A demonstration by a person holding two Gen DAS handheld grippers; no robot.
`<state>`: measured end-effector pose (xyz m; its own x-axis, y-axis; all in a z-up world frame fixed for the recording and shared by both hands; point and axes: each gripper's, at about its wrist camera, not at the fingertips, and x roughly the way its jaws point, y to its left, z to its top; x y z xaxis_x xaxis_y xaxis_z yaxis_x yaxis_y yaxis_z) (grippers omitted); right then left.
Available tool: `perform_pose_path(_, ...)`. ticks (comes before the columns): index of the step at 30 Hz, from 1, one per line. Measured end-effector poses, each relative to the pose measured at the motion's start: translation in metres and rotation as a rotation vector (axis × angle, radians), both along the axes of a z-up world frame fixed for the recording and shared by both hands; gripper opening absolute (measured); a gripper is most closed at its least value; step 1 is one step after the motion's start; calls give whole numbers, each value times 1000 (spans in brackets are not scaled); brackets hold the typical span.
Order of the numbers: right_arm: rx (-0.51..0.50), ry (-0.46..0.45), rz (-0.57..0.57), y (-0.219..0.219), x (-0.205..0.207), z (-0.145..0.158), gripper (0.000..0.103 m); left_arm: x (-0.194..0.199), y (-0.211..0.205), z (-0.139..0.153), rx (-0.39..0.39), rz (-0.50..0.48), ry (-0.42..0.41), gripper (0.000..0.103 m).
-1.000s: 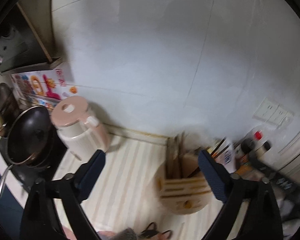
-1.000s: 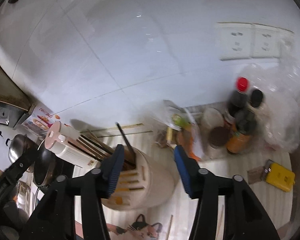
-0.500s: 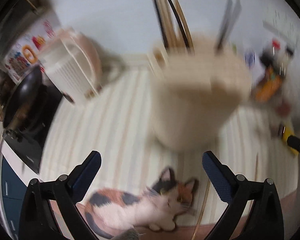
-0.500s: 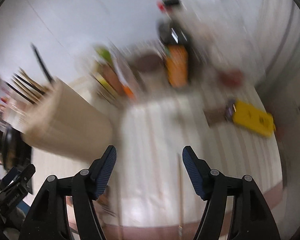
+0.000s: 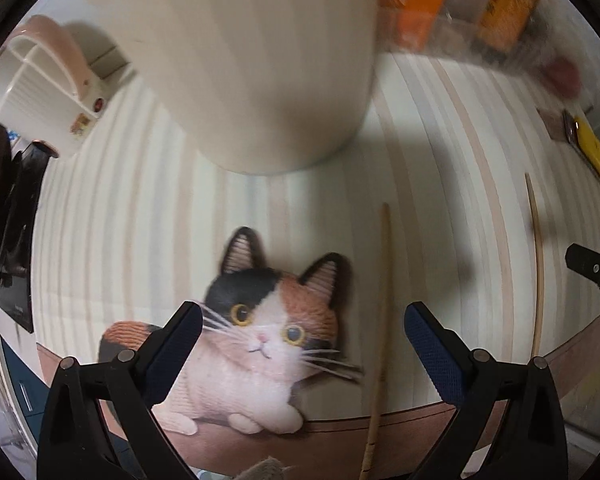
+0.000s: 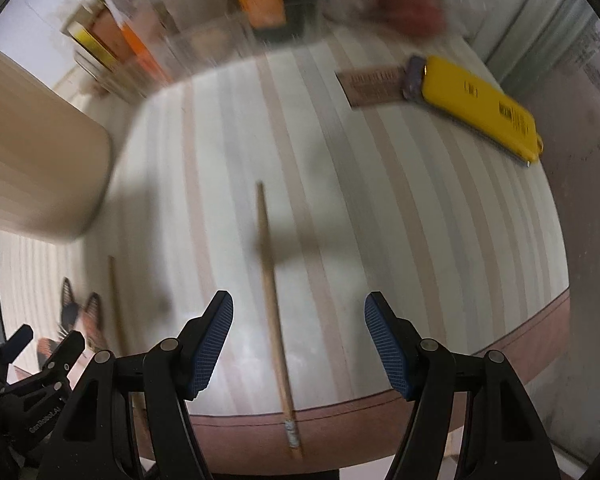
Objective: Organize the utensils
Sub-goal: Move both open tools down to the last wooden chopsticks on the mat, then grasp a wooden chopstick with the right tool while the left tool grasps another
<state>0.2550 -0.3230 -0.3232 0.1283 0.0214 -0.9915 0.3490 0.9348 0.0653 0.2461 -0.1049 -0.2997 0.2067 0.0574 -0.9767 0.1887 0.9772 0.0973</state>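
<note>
Right wrist view: my right gripper (image 6: 299, 336) points down at the striped mat (image 6: 380, 200), its jaws wide with nothing pressed, and one chopstick (image 6: 274, 312) lies on the mat between the pads. A second chopstick (image 6: 116, 312) lies further left, near my left gripper (image 6: 40, 360). Beyond sit the beige utensil holder (image 6: 40, 160) and a yellow case (image 6: 480, 104). On the left wrist view, my left gripper (image 5: 303, 344) also stands wide and empty over a cat picture (image 5: 260, 328), that second chopstick (image 5: 382, 320) just inside its right pad, the holder (image 5: 260, 60) behind.
</note>
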Motion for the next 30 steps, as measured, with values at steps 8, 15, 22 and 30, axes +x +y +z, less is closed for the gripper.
perform_pose_path(8,5,54,-10,-5,-8,-26,70,1,-18,-26,7,-38,68,103)
perform_pose_path(15,13,78,13,3,-8,-39,70,2,-28,-37,-24,-58,104,89)
perform_pose_path(22,-20,98,62,21,0,-48,56,9,-17,-32,-80,-25,106,34)
perform_pose_path(30,-24,89,76,40,1,-45,7,12,21,-26,-54,15,87,5)
